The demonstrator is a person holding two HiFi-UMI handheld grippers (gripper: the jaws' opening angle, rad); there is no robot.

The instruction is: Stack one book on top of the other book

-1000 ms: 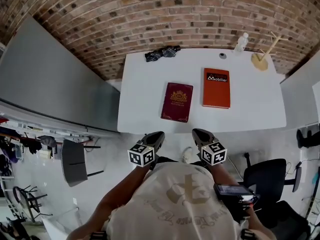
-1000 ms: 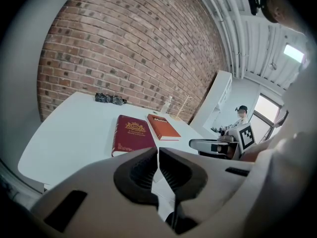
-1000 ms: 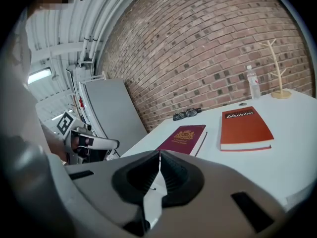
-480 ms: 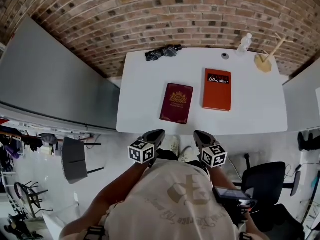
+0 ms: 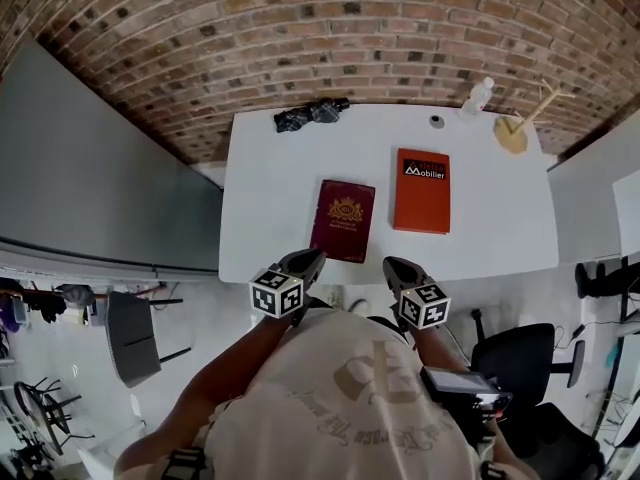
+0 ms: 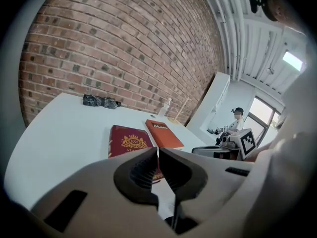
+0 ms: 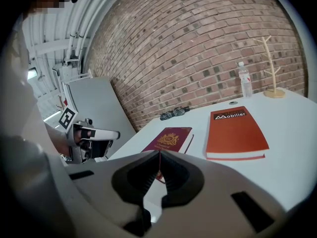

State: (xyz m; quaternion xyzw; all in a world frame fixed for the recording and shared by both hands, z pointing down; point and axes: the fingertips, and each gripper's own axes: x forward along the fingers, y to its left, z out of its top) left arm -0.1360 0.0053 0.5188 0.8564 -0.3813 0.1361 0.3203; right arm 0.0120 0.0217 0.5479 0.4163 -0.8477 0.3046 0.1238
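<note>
Beige T-shirt (image 5: 350, 398) with faded print; grey left gripper (image 5: 310, 258) and right gripper (image 5: 394, 266), black-and-white marker cubes (image 5: 276, 294), dark ribbed fingers (image 6: 141, 171).

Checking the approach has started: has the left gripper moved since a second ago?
Yes, forward: the left gripper now overlaps the table's near edge, close to the maroon book.

The white worktop (image 5: 270, 193) by the brick wall (image 5: 300, 28) holds a bottle (image 5: 478, 95), a little wooden tree (image 5: 518, 128) and a dark bundle (image 5: 310, 114).
</note>
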